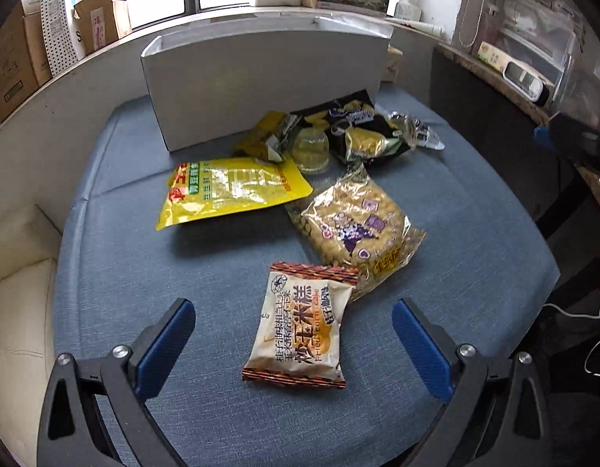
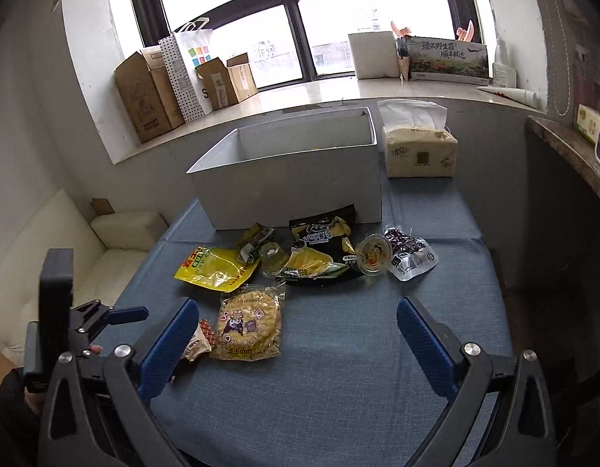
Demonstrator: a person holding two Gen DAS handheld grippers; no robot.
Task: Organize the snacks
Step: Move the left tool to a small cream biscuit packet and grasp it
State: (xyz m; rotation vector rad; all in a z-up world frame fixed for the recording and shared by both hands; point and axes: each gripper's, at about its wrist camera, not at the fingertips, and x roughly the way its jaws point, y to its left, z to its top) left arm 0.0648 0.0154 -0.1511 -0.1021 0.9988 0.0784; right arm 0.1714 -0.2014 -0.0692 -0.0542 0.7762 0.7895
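Snacks remain loose on the blue-covered counter [image 2: 338,369], in front of the white box [image 2: 292,179] that presumably is to receive them. Nearest the left gripper [image 1: 294,338] lies a fried-corn rice cake packet [image 1: 300,327], flat between that gripper's fingers but untouched; the fingers stand wide apart. Its upper corner overlaps a clear bag of round crackers [image 1: 358,225]. Beyond lie a yellow pouch [image 1: 230,190], a small olive-yellow packet [image 1: 261,136], a clear jelly cup [image 1: 310,150], a black-and-yellow chip bag [image 1: 362,128] and a silver-and-dark wrapped snack [image 1: 414,130]. The right wrist view adds a second jelly cup with a printed lid [image 2: 373,257], beside the chip bag. The right gripper [image 2: 298,338] hovers over bare cloth, fingers apart, holding nothing. A faint yellow shows low inside the box's far wall; whether that is a stored item cannot be told. Judgement: the work is at or near its start, with eight items outstanding. A tissue pack [image 2: 418,151] stands beside the box, outside the task.
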